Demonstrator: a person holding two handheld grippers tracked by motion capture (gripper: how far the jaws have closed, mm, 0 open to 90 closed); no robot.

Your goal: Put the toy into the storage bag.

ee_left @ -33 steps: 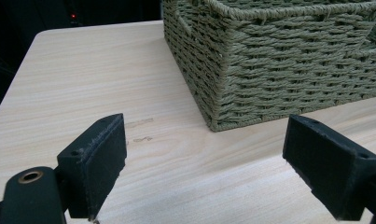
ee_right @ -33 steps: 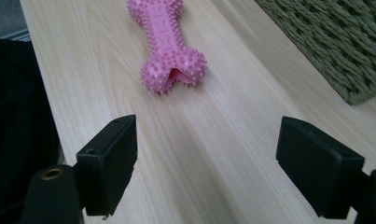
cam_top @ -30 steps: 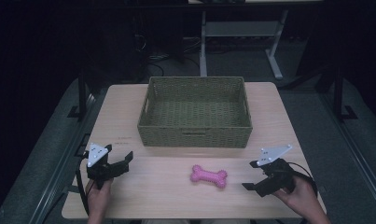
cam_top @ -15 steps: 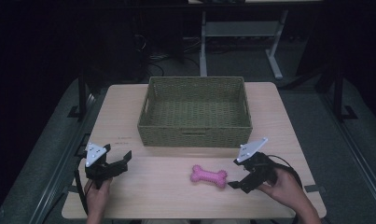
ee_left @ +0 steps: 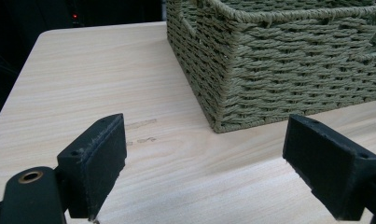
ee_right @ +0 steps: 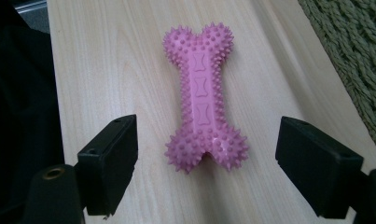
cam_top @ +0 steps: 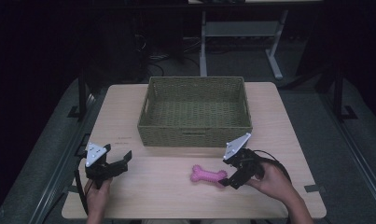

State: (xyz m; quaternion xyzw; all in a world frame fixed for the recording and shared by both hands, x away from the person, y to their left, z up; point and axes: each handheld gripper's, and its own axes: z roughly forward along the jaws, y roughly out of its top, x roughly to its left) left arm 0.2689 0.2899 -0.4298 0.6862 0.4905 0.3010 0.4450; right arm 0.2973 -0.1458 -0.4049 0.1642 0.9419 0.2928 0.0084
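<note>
A pink spiky toy bone (cam_top: 208, 175) lies flat on the wooden table (cam_top: 129, 107), in front of the woven olive basket (cam_top: 195, 135). My right gripper (cam_top: 226, 179) sits just right of the bone, pointing at it. In the right gripper view the bone (ee_right: 202, 98) runs away lengthwise, its near knobbed end between the open jaws of my right gripper (ee_right: 208, 142); the jaws have just been closing a little and the pads stand clear of it. My left gripper (cam_top: 116, 157) rests open near the table's front left corner, with nothing between the jaws of this gripper (ee_left: 204, 140).
The basket (ee_left: 269, 70) looks empty and stands at the table's middle back; one of its corners is close ahead in the left gripper view. Its wall (ee_right: 358, 60) also edges the right gripper view. Dark floor and a desk frame (cam_top: 274, 60) lie beyond the table.
My right gripper has slid left along the table from its front right part up to the bone's right end. The left gripper and the bone have stayed put.
</note>
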